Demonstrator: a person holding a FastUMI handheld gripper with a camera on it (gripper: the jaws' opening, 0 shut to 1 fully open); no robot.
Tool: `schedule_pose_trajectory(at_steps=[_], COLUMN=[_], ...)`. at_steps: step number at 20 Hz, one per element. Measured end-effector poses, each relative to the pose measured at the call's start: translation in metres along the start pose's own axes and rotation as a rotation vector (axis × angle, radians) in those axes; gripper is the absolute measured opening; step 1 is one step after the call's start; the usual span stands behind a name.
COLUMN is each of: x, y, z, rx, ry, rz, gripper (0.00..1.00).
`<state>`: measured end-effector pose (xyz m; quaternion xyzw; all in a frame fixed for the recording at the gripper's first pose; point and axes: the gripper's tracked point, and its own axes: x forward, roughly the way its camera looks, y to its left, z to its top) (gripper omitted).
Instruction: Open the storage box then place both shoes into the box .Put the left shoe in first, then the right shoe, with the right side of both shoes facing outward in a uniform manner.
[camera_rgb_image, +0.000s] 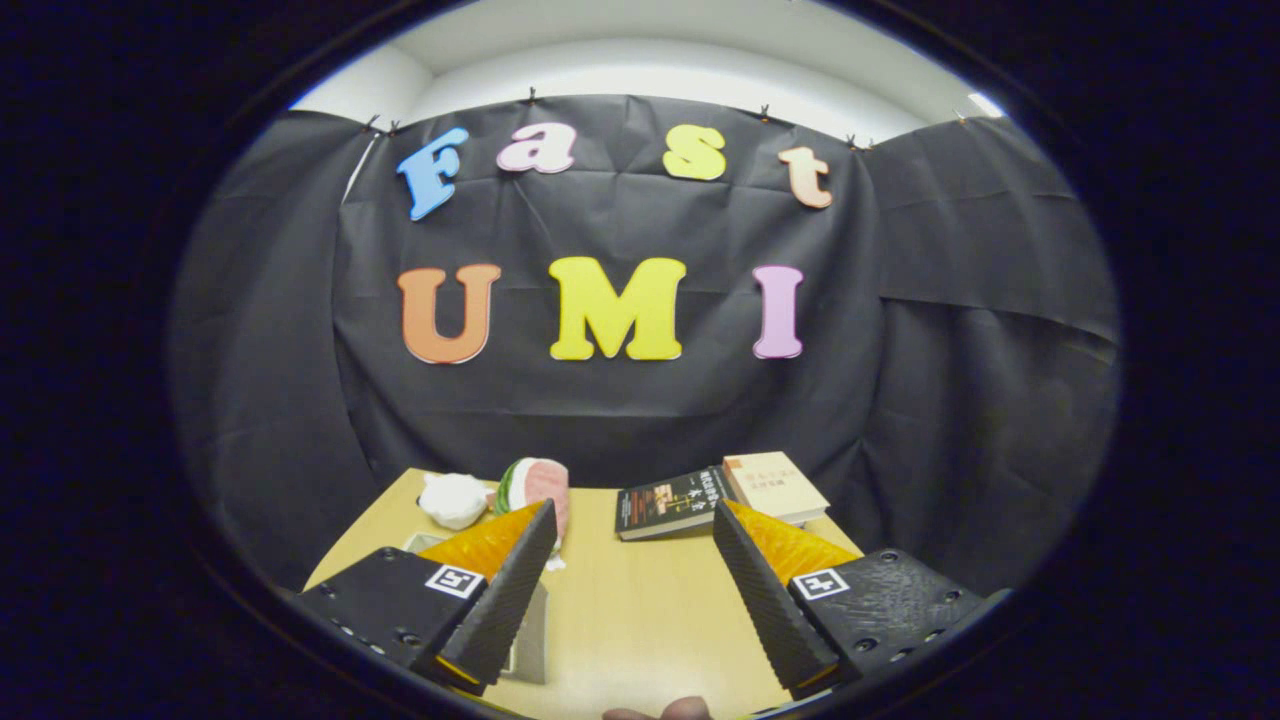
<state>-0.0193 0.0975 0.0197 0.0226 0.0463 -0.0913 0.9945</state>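
Above the wooden table (620, 610) the gripper (632, 520) hangs spread wide, gripping nothing; behind its left finger a grey storage box (530, 630) edge, pink-white shoe (540, 487) heading unclear, two books (715, 495) beyond, bare tabletop between.

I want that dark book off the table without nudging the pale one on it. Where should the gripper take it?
With its fingers open over the table, the gripper could probably come in low at the dark book and pinch its free near edge; the pale book overlaps its far end.

Table (620, 600) pale wood; one book (668, 502) dark-covered, other book (775, 485) cream; white bundle (453, 499); pink-green-white object (538, 482).
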Motion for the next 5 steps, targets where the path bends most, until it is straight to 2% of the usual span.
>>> schedule_pose_trajectory(at_steps=[5], x=[-0.031], y=[-0.044], z=[0.030], rx=[0.046], ry=[-0.082], rz=[-0.082], gripper=[0.96])
